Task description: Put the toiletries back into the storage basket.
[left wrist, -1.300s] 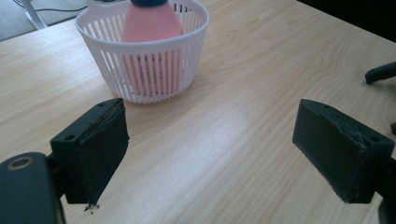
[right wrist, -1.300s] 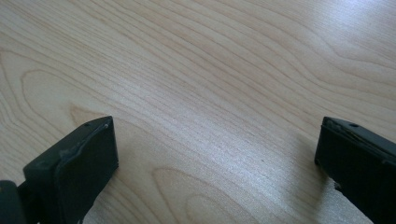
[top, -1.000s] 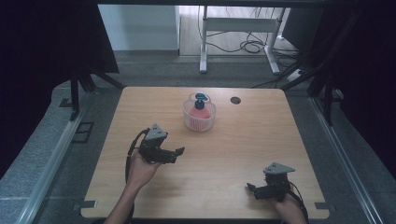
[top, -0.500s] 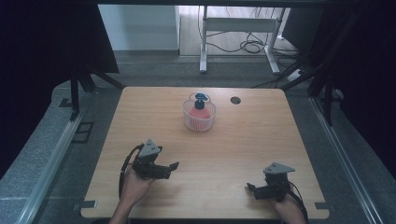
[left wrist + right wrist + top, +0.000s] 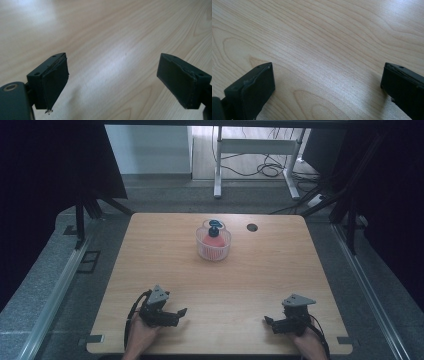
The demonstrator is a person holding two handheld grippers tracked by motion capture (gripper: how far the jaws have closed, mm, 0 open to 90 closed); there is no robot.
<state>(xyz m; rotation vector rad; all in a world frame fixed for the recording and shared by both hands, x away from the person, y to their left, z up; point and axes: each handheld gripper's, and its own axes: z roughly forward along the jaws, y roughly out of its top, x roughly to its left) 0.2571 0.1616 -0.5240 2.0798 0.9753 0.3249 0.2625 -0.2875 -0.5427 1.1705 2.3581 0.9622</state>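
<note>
Since a second ago, the left gripper (image 5: 181, 312) is being drawn back from mid-table toward the 7 o'clock corner; the right gripper (image 5: 267, 321) is being kept at 5 o'clock. Both are being held with jaws spread wide and nothing between them, low over the bare table (image 5: 150, 250). The cup (image 5: 213, 242), with a red thing and blue cap inside, is being left at 12 o'clock, well apart from both. If it is reached for hastily, it is likely being tipped or pushed away by a jaw clipping its rim.

The clear container (image 5: 213, 244) shows something red and blue inside, too small to tell.
</note>
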